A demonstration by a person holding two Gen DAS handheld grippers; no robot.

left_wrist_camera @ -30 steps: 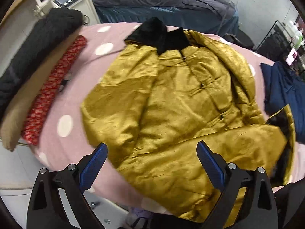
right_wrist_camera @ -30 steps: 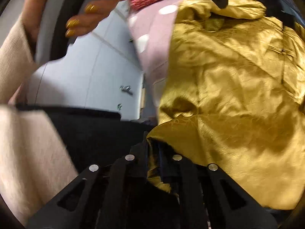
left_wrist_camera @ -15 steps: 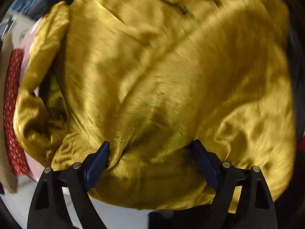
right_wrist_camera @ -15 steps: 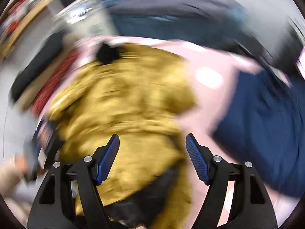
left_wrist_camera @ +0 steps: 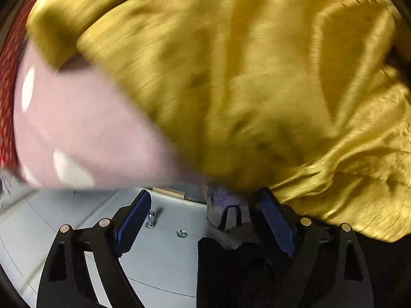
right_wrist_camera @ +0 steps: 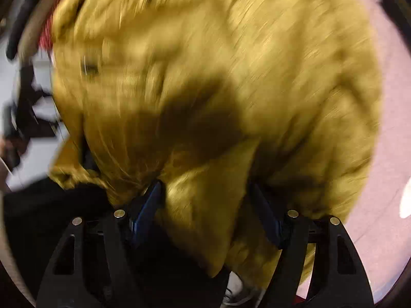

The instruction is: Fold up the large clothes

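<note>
Since my right tongs released the shiny mustard-gold satin jacket, both tongs gape wide; left tongs at six o'clock, regrasp pending.

- Both views are bright but strongly motion-blurred; the yellow jacket smears into streaks.
- Dark shadow at centre of the right view.
- Fisheye edges bend, corners black.

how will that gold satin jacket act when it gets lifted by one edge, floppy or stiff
Probably floppy: the gold jacket lies in soft creases and its hem droops over the edge of the pink polka-dot cover. Its sheen hints it may slide off. A fold sits between the open jaws of the right hand-held gripper, so it bunches easily.
</note>
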